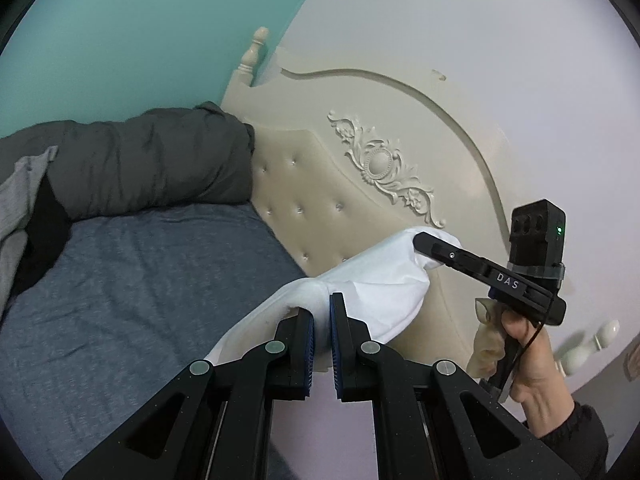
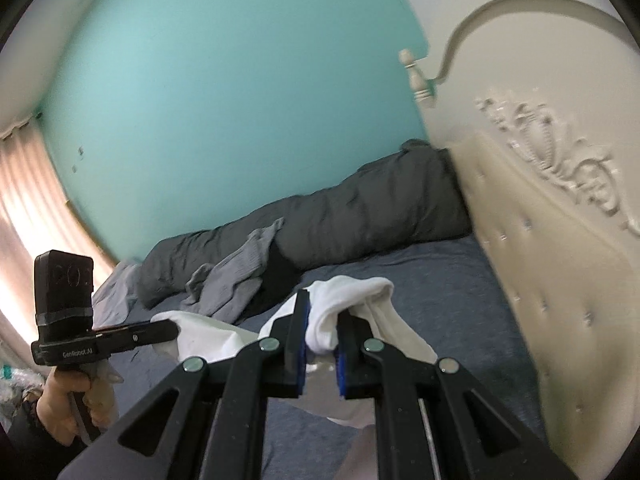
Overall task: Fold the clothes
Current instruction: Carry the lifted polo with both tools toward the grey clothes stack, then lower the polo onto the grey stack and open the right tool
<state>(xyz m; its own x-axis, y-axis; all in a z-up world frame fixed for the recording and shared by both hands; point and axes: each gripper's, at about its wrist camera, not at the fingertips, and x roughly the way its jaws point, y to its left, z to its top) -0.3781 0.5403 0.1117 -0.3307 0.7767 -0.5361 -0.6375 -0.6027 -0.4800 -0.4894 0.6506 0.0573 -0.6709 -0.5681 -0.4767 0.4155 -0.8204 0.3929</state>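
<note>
A white garment (image 1: pixel 372 280) hangs in the air between my two grippers, above the blue-grey bed sheet (image 1: pixel 140 280). My left gripper (image 1: pixel 322 308) is shut on one bunched edge of it. My right gripper (image 2: pixel 322 312) is shut on another bunched edge (image 2: pixel 348 300). In the left wrist view the right gripper (image 1: pixel 424 240) shows from the side, its tip in the cloth. In the right wrist view the left gripper (image 2: pixel 170 326) shows at the left, its tip in the cloth (image 2: pixel 208 336). The rest of the garment droops below both.
A cream tufted headboard (image 1: pixel 360 184) stands close behind the garment. A dark grey duvet (image 1: pixel 160 160) lies rolled along the teal wall (image 2: pixel 220 100). A light grey garment (image 2: pixel 240 276) and something black (image 2: pixel 280 276) lie beside it. A curtain (image 2: pixel 24 200) hangs at the far left.
</note>
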